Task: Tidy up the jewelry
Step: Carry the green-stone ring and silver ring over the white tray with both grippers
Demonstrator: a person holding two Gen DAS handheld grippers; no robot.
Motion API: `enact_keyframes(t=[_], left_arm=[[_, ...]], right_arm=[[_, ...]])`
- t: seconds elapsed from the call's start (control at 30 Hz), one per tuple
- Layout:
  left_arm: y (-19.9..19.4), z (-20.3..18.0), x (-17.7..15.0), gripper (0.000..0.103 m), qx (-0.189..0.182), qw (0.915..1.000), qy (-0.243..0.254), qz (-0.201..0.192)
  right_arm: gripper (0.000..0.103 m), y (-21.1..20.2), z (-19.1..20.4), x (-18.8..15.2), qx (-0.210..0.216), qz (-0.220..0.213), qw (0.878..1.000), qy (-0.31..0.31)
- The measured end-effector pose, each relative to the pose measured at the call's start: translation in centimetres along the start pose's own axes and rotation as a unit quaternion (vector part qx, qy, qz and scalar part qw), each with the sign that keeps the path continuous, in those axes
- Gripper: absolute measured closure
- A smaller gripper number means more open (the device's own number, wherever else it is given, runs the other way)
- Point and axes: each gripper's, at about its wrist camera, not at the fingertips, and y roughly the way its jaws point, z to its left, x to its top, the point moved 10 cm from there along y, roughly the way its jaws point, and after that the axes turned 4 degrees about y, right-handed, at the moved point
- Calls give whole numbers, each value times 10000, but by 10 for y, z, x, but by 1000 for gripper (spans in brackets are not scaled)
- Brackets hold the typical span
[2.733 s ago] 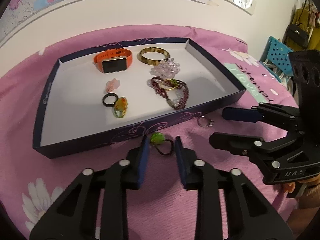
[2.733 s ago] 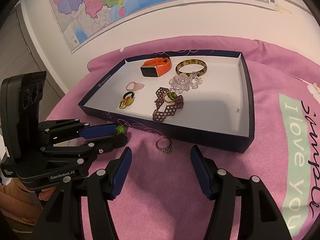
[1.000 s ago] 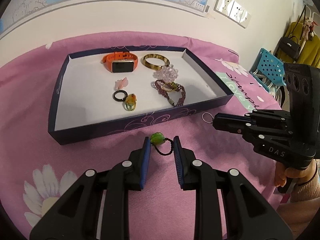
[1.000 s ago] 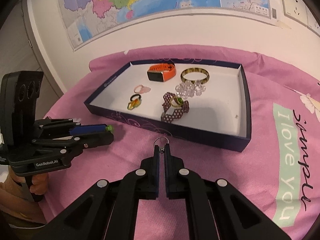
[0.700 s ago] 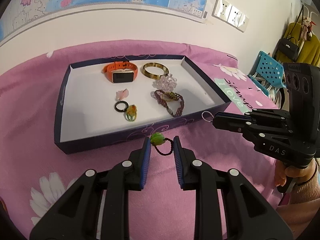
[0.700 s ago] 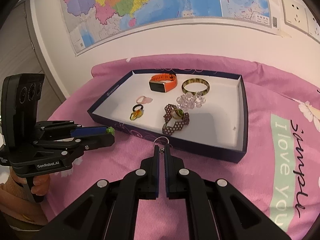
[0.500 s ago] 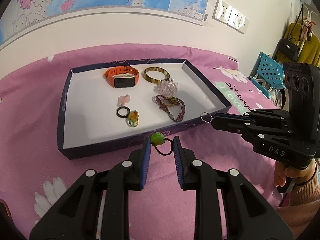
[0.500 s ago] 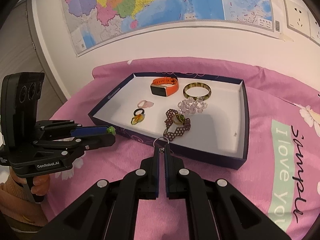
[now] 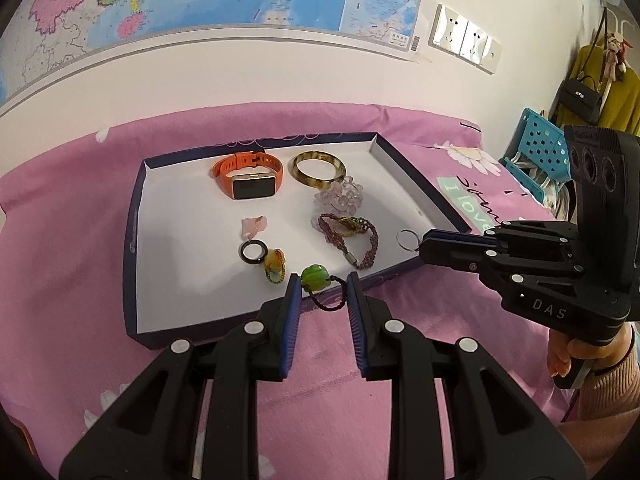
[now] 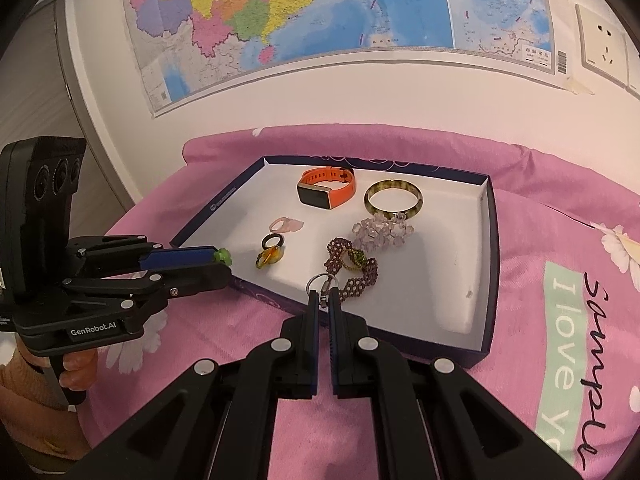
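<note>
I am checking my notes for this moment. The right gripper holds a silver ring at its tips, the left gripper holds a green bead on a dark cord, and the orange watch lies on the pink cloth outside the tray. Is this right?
Not quite. The orange watch lies inside the tray, near its far wall, as the right wrist view shows. The right gripper does hold the silver ring, and the left gripper the green bead.
</note>
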Motion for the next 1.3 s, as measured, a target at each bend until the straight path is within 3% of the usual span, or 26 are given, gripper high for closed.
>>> enact_keyframes(t=[1.3], left_arm=[[18, 4, 10, 80, 129, 9998, 81, 98]], right_arm=[[100, 16, -3, 11, 48, 81, 10000, 18]])
